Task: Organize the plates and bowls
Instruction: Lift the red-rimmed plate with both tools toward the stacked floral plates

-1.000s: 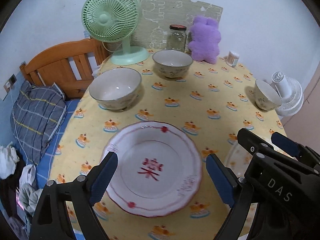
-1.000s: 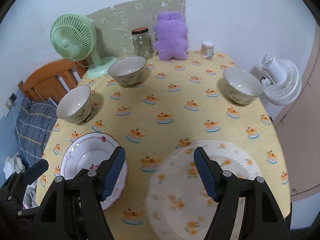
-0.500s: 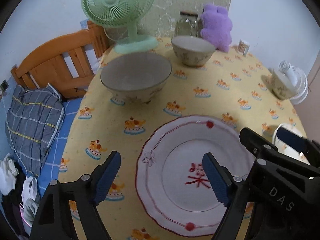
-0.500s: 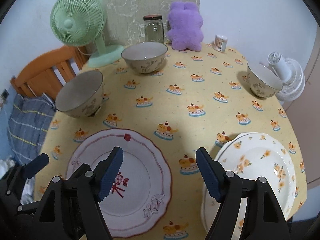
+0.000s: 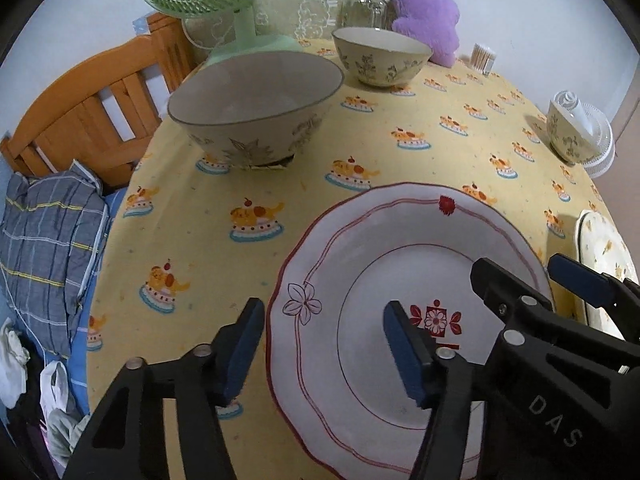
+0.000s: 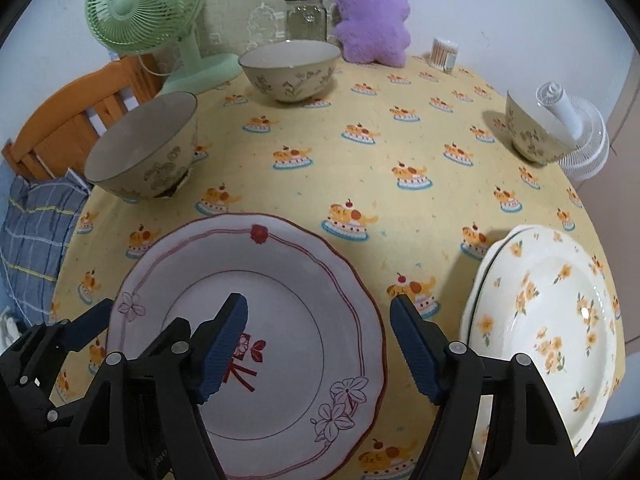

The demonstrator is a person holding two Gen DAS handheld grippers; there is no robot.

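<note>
A white plate with red trim [image 5: 400,264] [image 6: 288,280] lies at the near edge of the yellow table. My left gripper [image 5: 324,344] is open and straddles its left rim, low over it. My right gripper [image 6: 318,342] is open and straddles its right rim. A stack of floral plates [image 6: 552,320] [image 5: 600,248] lies at the near right. Three beige bowls stand on the cloth: one at the left [image 5: 256,100] [image 6: 144,152], one at the back [image 5: 380,56] [image 6: 290,70], one at the right [image 5: 568,136] [image 6: 528,132].
At the back stand a green fan [image 6: 152,16], a glass jar [image 6: 306,18], a purple plush toy [image 6: 372,24] and a cotton swab pot [image 6: 444,52]. A white fan [image 6: 576,140] is off the right edge. A wooden bed frame [image 5: 92,108] is on the left.
Both grippers have come lower and closer to the red-trim plate. The left one has shifted left onto its left rim, the right one onto its right rim. Both stayed open.
</note>
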